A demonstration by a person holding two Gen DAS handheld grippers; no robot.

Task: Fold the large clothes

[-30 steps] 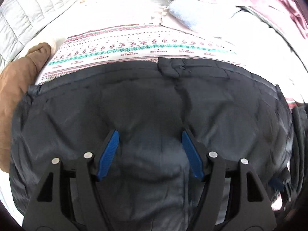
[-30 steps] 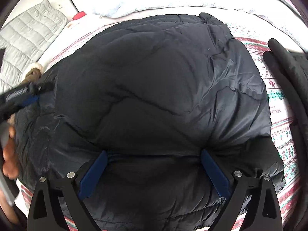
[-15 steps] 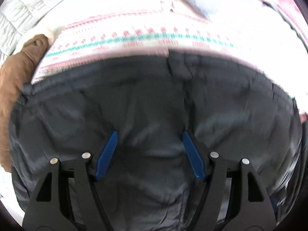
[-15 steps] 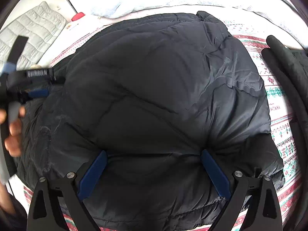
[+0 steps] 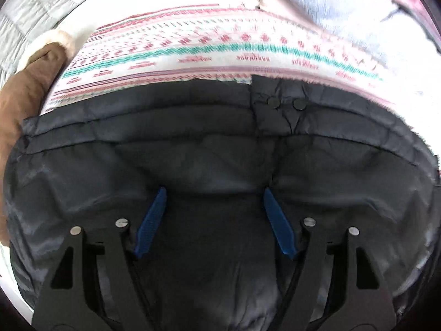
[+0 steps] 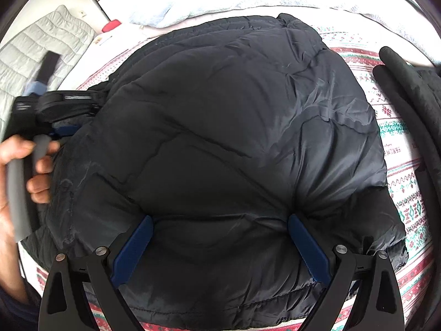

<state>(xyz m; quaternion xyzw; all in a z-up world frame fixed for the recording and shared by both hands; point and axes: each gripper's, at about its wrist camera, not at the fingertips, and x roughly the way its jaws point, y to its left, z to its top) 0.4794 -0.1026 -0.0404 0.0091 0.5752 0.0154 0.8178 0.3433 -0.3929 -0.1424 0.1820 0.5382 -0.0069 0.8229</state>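
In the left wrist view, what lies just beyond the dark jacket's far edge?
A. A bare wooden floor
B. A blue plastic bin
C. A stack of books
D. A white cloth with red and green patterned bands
D: past the jacket edge with its two round snaps lies the patterned cloth, white with red motifs and a green band.

Puffer jacket (image 6: 220,127): your black quilted one, faint grey sheen
Bed cover (image 5: 215,47): white, with red and teal knit-style bands
Gripper pads (image 6: 132,248): blue, on black frames
Your handle (image 6: 16,193): grey
Garment by jacket edge (image 5: 24,93): brown, cream trim
Quilt (image 6: 41,38): pale grey
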